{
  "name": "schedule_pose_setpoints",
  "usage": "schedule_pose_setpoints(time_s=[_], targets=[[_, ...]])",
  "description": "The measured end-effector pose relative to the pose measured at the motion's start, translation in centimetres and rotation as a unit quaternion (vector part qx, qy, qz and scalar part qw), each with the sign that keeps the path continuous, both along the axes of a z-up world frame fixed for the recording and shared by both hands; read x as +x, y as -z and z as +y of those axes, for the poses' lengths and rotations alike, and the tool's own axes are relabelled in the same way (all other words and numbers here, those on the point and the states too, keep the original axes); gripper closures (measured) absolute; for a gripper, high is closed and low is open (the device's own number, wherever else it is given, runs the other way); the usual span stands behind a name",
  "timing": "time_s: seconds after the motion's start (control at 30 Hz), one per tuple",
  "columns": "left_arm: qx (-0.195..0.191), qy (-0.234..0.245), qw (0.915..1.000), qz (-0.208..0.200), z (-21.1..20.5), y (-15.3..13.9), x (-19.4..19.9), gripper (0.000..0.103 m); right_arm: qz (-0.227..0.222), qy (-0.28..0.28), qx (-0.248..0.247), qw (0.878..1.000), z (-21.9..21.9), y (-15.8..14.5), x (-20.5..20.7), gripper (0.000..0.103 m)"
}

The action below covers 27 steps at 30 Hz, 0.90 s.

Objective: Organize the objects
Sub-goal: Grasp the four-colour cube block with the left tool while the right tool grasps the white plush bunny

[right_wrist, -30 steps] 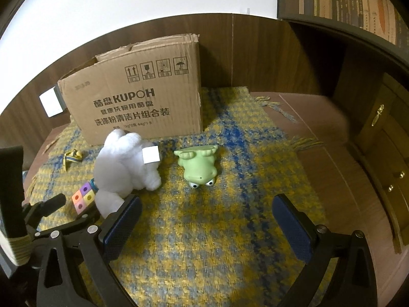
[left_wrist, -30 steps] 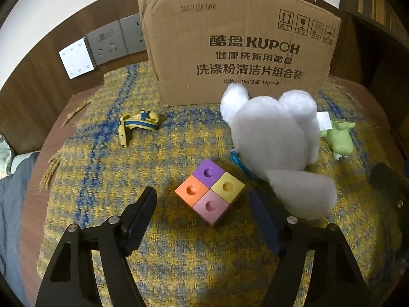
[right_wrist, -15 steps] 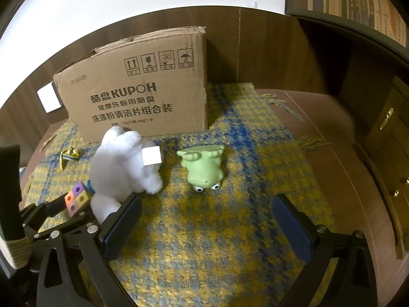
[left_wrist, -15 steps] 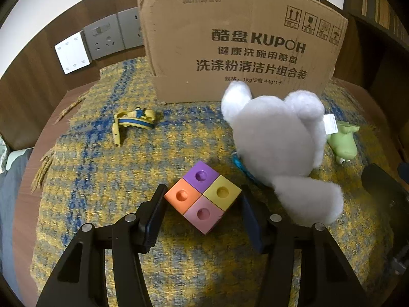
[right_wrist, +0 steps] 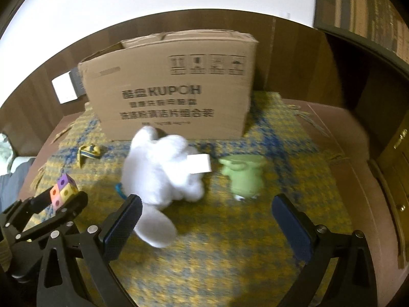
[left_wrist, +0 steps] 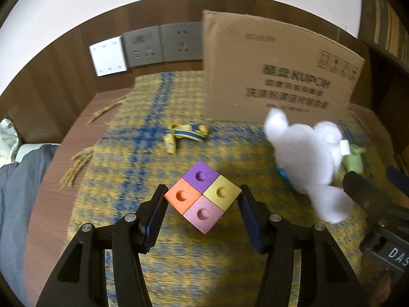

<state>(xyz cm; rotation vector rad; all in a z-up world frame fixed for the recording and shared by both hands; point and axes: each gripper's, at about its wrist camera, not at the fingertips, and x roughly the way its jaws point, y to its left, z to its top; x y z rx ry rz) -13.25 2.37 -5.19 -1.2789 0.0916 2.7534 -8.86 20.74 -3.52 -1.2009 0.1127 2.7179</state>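
We squeezed left gripper (left_wrist: pixel 202 199) onto block cube (left_wrist: pixel 203 197), lifted it; box (left_wrist: pixel 278 76) next. Right gripper (right_wrist: pixel 205 213) open, empty.

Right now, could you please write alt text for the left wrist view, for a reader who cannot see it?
The left hand-held gripper is shut on a four-colour block cube above a yellow and blue woven cloth. A white plush toy lies to its right, a cardboard box stands behind, and a small yellow toy lies further back.

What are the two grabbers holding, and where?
The left gripper is clamped on the four-colour block cube, pads on its two side corners. The right gripper is open and holds nothing.
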Motion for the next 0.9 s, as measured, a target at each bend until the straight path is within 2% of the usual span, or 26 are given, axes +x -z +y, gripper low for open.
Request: schedule_pose_setpoints(time_s=[0.3, 0.9], targets=[[-0.001, -0.019, 0.9998, -0.001, -2.0, -0.1, -1.1, 0.048, -0.018, -0.012, 0.002, 1.000, -2.1, 1.0, -2.9, 0.001], [0.000, -0.023, 0.9997, -0.005, -2.4, 0.2, -3.7, 0.048, -0.060, -0.035, -0.022, 0.997, -3.4, 3.2, -7.5, 0.003]])
